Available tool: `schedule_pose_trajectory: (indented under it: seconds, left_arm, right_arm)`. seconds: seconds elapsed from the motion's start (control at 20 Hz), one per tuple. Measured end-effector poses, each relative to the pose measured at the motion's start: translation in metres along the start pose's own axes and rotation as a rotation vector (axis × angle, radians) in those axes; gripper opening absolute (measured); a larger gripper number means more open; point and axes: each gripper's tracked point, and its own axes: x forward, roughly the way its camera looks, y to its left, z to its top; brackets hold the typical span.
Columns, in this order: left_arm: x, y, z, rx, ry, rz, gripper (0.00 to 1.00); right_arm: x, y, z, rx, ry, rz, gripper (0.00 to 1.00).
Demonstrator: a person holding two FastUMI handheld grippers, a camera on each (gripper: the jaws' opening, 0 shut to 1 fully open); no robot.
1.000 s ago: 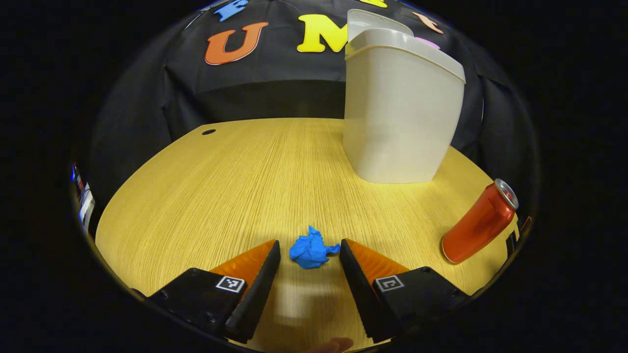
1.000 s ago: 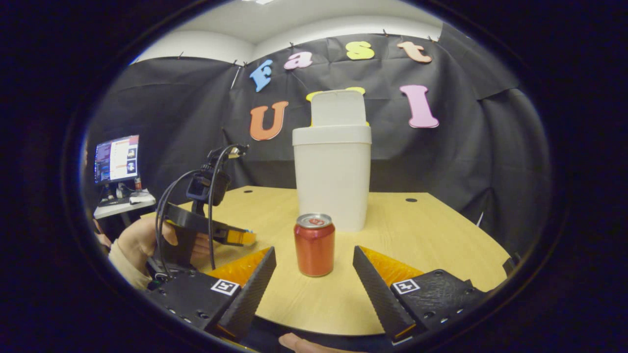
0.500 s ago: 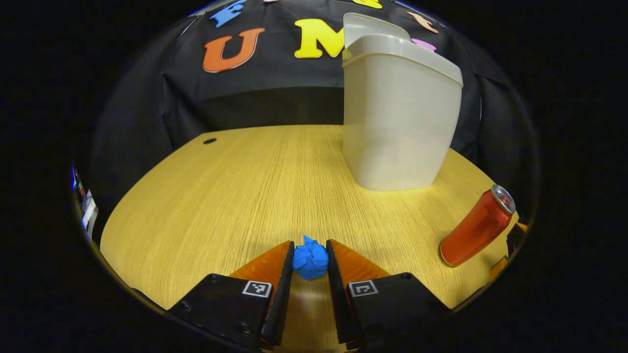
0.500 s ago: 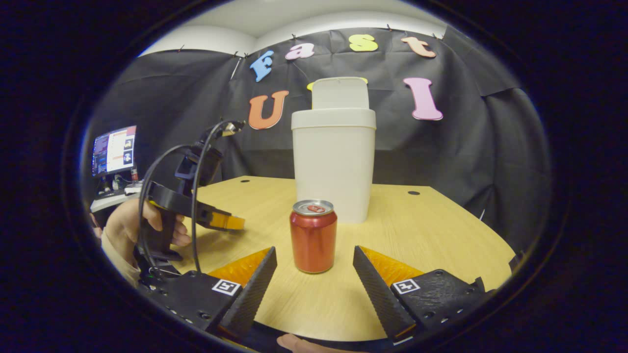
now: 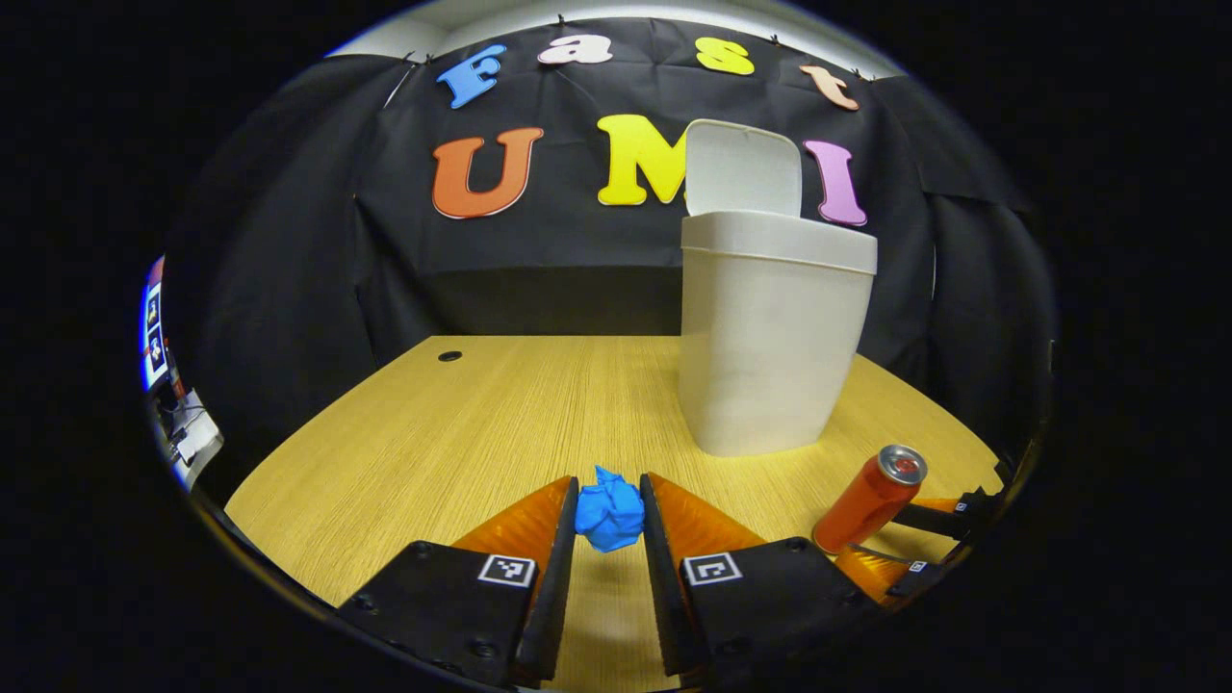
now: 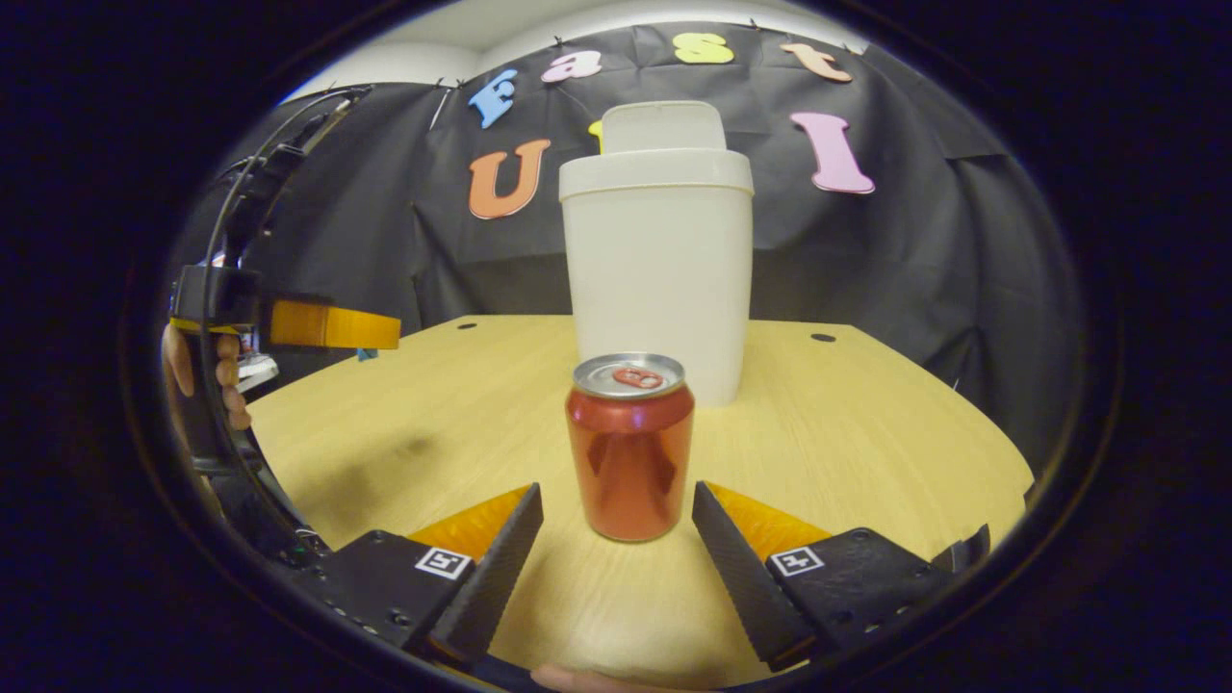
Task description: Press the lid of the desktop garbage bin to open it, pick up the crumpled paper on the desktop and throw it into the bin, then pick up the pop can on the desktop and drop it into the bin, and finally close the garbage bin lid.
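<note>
Left gripper [image 5: 608, 515] level, raised off table [image 5: 462, 433], clenched on paper ball [image 5: 609, 513]. Right gripper [image 6: 616, 539] low, spread wide, can [image 6: 630, 445] standing between fingers, untouched. Bin [image 6: 657, 260] behind, lid up.

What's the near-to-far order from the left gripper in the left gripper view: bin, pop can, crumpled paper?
1. Crumpled paper: blue, clamped between the left gripper fingers.
2. Pop can: red, upright on the table, off to the right.
3. Garbage bin: white, lid up, farther back, right of centre.
</note>
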Motion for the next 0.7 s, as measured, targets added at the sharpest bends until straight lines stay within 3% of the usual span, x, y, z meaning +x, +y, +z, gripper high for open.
schedule_pose_trajectory:
  seconds: [0.1, 0.2, 0.3, 0.5, 0.55, 0.6, 0.7]
  left_arm:
    - [-0.009, -0.002, 0.007, 0.013, -0.023, -0.001, 0.42]
    - [-0.015, -0.004, 0.013, 0.034, -0.039, -0.002, 0.42]
    - [-0.023, -0.010, 0.026, 0.058, -0.082, -0.018, 0.42]
    - [-0.028, -0.015, 0.028, 0.086, -0.113, -0.035, 0.42]
    - [-0.029, -0.015, 0.028, 0.082, -0.113, -0.037, 0.42]
    - [-0.027, -0.014, 0.026, 0.075, -0.103, -0.036, 0.42]
    - [-0.024, -0.010, 0.021, 0.062, -0.086, -0.032, 0.42]
  right_arm:
    - [0.016, -0.008, 0.004, -0.018, 0.000, -0.064, 0.97]
    - [0.030, 0.002, -0.015, 0.040, 0.093, -0.031, 0.94]
    - [0.031, 0.004, -0.018, 0.086, 0.125, -0.021, 0.97]
    - [0.031, 0.001, -0.019, 0.081, 0.153, -0.068, 0.95]
    - [0.032, 0.003, -0.018, 0.075, 0.161, -0.076, 1.00]
    - [0.031, 0.003, -0.015, 0.071, 0.163, -0.082, 0.95]
    - [0.031, 0.002, -0.009, 0.064, 0.164, -0.098, 0.95]
